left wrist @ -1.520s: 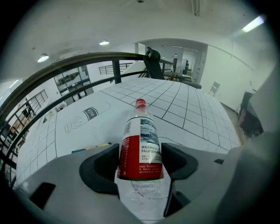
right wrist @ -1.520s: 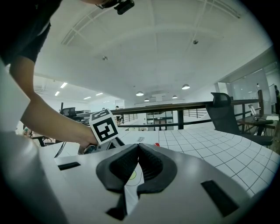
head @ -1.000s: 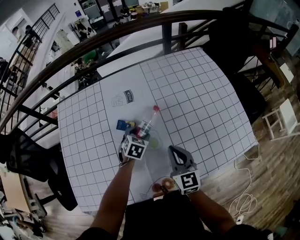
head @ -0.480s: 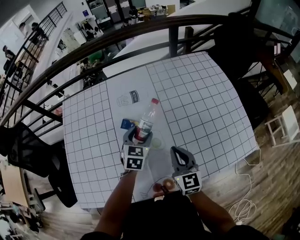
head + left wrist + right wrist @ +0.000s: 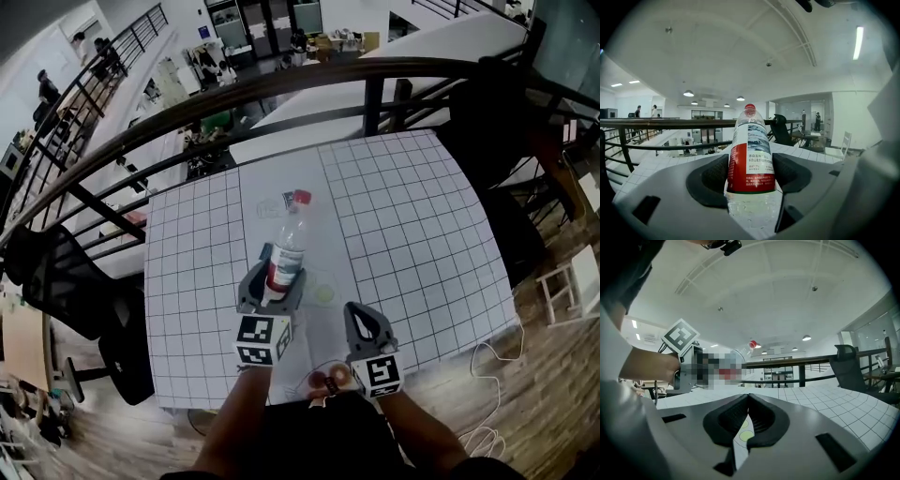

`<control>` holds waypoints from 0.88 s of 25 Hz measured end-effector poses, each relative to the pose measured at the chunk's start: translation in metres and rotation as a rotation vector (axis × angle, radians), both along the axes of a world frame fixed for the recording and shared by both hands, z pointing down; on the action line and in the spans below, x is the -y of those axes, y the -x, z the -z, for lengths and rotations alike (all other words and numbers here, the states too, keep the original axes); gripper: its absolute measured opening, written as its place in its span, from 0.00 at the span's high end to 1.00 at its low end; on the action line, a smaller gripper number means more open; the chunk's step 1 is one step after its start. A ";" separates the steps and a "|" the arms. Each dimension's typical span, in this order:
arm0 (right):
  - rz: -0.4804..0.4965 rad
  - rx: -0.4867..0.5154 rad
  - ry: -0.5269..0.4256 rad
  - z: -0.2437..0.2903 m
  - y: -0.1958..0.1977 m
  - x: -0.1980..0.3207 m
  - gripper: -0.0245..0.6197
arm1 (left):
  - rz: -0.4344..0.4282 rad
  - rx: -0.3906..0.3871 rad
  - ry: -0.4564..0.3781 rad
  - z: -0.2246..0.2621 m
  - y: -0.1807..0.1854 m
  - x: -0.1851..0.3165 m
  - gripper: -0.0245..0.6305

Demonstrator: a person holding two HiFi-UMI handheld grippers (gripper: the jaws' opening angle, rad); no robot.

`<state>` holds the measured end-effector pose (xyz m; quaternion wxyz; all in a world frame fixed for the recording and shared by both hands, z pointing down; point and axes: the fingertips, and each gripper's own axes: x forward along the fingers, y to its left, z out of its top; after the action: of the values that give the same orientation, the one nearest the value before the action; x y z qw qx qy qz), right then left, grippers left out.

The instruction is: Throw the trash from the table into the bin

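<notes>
Your left gripper (image 5: 750, 174) is clamped on the plastic water bottle (image 5: 751, 154), pads at the red label. The bottle's long axis runs away from you, red cap at the far end, above the tabletop (image 5: 412, 216). Your right gripper (image 5: 748, 420), near and to the right, has its jaws together on nothing. No bin shows, so the carry direction is unclear.

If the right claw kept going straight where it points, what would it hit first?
Probably the black railing beyond the table. The shut right claw points almost level over it; the bottle's red cap, held up by the left claw, hangs just above that line. Depth unclear.
</notes>
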<state>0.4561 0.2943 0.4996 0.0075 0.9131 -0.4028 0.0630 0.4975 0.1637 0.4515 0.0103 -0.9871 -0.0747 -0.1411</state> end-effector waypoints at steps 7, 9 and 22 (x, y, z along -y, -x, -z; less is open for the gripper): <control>0.053 -0.034 0.011 0.014 0.008 0.016 0.93 | 0.081 -0.044 0.064 0.024 0.033 0.030 0.50; 0.080 -0.048 0.019 0.012 0.008 0.021 0.93 | 0.087 -0.081 0.070 0.029 0.039 0.033 0.50; 0.202 -0.094 -0.022 0.042 0.054 0.076 0.93 | 0.199 -0.267 0.123 0.069 0.121 0.083 0.50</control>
<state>0.4020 0.2184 0.4576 0.0229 0.8697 -0.4928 0.0145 0.3764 0.0804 0.3823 -0.0543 -0.9984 0.0170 -0.0044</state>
